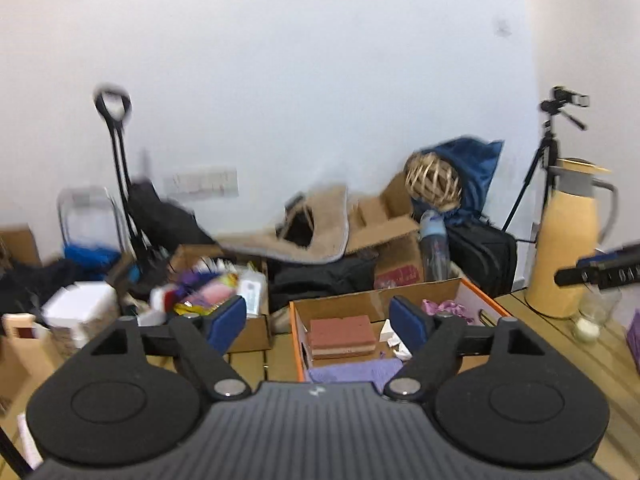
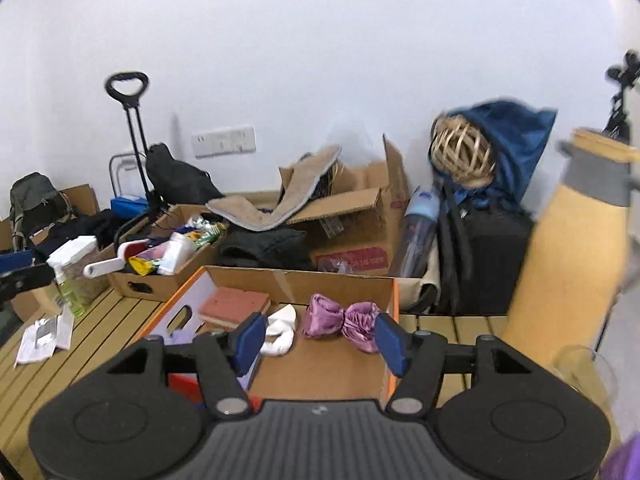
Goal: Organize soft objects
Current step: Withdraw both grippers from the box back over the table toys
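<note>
Blurring clutter (contents unreadable)

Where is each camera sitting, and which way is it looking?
Left wrist: rides on the left gripper, facing the orange-edged box and wall; open jaws show.
Right wrist: rides on the right gripper, above the same box; open jaws show.
Shared: red sponge, purple cloth, yellow jug.

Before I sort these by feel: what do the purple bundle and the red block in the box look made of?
Purple bundle: likely satin-like fabric, glossy, gathered into shiny wrinkles. Red block: probably a sponge, matte and faintly pitted, with a paler layer beneath.
</note>
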The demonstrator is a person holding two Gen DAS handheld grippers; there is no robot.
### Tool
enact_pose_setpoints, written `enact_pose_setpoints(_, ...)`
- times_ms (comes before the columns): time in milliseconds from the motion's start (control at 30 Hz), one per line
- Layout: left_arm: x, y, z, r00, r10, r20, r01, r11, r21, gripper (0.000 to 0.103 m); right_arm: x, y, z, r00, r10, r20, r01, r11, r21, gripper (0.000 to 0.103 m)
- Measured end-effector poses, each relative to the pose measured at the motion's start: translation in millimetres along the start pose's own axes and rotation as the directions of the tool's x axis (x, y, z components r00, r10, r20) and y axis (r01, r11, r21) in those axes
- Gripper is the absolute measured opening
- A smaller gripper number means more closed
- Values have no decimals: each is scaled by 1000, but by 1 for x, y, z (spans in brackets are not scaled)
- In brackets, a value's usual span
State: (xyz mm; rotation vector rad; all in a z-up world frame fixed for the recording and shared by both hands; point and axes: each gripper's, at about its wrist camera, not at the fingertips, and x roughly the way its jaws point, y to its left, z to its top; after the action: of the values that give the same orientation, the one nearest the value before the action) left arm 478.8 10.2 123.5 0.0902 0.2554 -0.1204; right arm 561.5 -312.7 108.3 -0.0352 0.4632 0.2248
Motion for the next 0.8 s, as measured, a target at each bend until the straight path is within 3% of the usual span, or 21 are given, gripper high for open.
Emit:
enact_pose_setpoints(200, -115, -21, -69, 994, 11, 110, -12, 1000, 6, 99, -86, 28, -73, 996, -13, 90, 14, 1000, -15, 69)
enact_pose_setpoints(333, -182, -18, -123, 995, 7, 100, -1, 998, -60, 103, -143, 55, -128, 990, -19, 141, 24, 999, -40, 78)
enact_pose_setpoints(500, -245, -24, -164, 991, 86, 101, -76, 992, -102, 103, -201, 86, -194, 985, 9, 170, -7, 1000, -13, 82)
enact_pose_setpoints(667, -274, -25, -174, 990, 76, 122, -64, 993, -101, 103, -248, 111, -243, 983, 49, 179, -49, 999, -8, 86)
enact_pose_setpoints(800, -266, -27, -172, 992, 71, 108, -58, 991, -117, 103, -260, 119, -258, 981, 55, 185, -48, 998, -44, 87)
